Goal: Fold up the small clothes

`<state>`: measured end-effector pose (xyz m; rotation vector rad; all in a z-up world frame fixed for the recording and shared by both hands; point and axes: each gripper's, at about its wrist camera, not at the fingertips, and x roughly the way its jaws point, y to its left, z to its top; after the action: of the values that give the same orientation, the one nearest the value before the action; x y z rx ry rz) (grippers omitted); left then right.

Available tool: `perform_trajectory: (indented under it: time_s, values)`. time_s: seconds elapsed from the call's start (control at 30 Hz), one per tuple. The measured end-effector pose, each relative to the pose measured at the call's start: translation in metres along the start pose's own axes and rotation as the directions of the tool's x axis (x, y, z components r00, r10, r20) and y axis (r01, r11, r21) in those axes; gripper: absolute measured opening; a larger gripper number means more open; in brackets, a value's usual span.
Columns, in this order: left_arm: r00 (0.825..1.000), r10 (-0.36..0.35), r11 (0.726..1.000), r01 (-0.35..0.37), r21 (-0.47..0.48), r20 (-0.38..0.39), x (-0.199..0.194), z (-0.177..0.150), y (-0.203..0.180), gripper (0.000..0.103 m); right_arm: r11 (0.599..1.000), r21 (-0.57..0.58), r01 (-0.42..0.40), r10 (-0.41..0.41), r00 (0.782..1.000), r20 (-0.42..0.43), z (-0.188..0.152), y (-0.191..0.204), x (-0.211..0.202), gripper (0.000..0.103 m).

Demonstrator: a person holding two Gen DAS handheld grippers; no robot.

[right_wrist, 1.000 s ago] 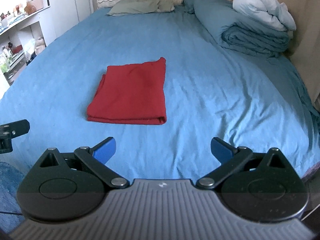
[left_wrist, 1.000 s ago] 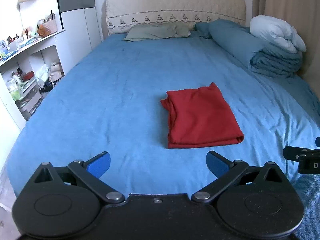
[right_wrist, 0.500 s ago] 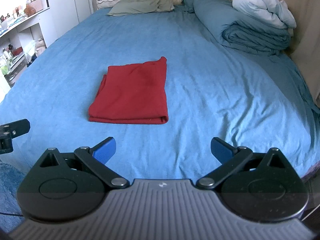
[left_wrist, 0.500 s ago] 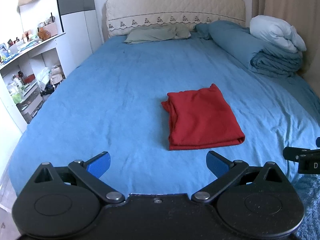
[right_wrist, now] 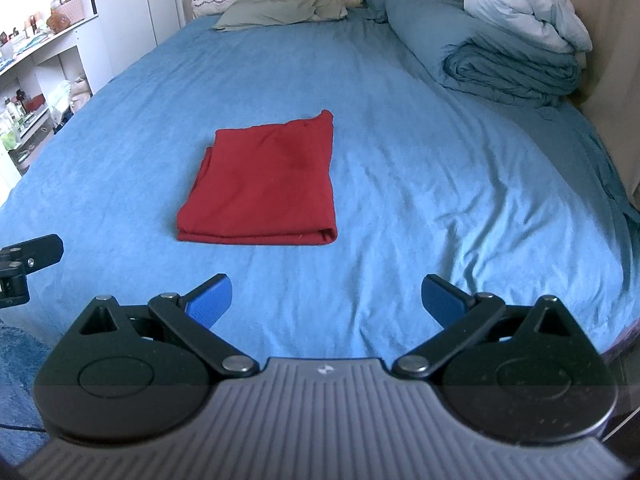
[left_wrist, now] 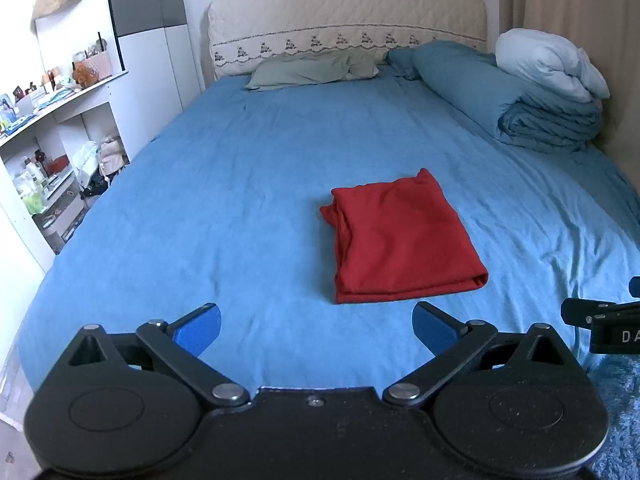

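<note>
The red garment (left_wrist: pixel 402 240) lies folded into a flat rectangle on the blue bed sheet (left_wrist: pixel 224 208), nearer to the foot edge of the bed than to the headboard (left_wrist: pixel 344 32), its thick folded edge turned toward the foot. The left gripper (left_wrist: pixel 316 330) and the right gripper (right_wrist: pixel 326 296) both hang above the foot edge, each with its blue fingers spread wide and holding nothing, clear of the garment. A rolled duvet (right_wrist: pixel 500 60) rests along the far right edge.
</note>
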<state>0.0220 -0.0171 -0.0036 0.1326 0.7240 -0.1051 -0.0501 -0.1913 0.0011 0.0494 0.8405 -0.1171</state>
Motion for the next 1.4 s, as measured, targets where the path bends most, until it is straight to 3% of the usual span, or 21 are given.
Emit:
perform_trajectory:
  time_s: [1.4]
  values:
    - [1.000,0.012,1.000,-0.012,0.024,0.025,-0.0040,0.0027,-0.0038,0.103,1.000,0.026,0.006,-0.007,1.000,0.017,-0.0009,0.0082,-0.0059,0.103]
